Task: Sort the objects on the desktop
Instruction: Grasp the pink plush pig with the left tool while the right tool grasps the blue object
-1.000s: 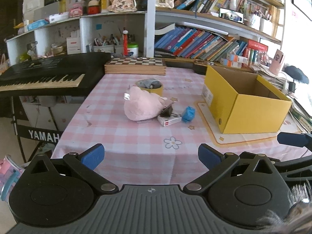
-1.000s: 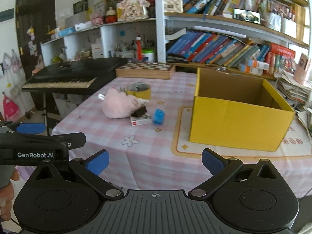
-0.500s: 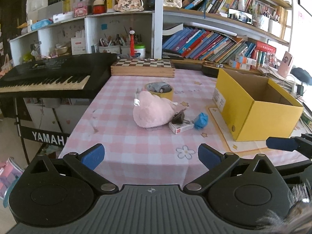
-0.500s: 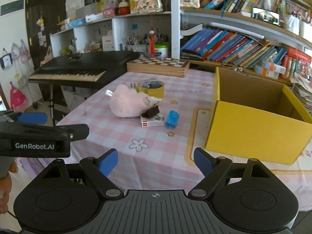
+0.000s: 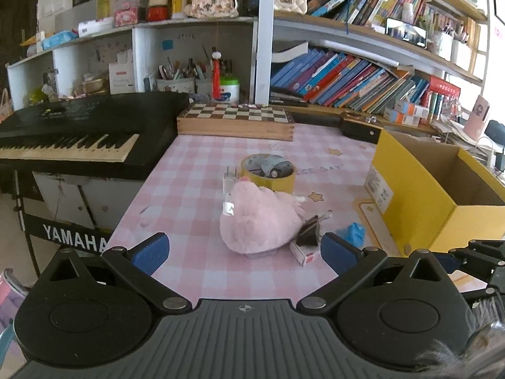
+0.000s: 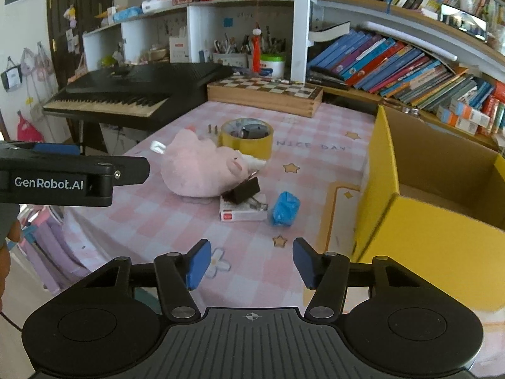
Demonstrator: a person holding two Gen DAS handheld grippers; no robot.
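A pink plush toy (image 5: 260, 221) lies mid-table, also in the right wrist view (image 6: 199, 170). Behind it stands a yellow tape roll (image 5: 268, 173) (image 6: 246, 135) with small things inside. Beside the plush lie a black binder clip (image 6: 241, 193) on a small white box (image 6: 243, 213), and a blue crumpled object (image 6: 285, 208) (image 5: 352, 232). An open yellow cardboard box (image 6: 438, 195) (image 5: 432, 189) stands at the right. My left gripper (image 5: 243, 252) is open and empty, just short of the plush. My right gripper (image 6: 251, 265) is open and empty, near the table's front edge.
The table has a pink checked cloth (image 5: 195, 170). A wooden chess box (image 5: 235, 123) sits at the back. A black Yamaha keyboard (image 5: 75, 135) stands at the left. Shelves of books (image 5: 347, 72) rise behind. The left gripper's side (image 6: 63, 178) shows in the right wrist view.
Both grippers have moved forward toward the table and the objects. The right gripper's fingers have narrowed but stay open.
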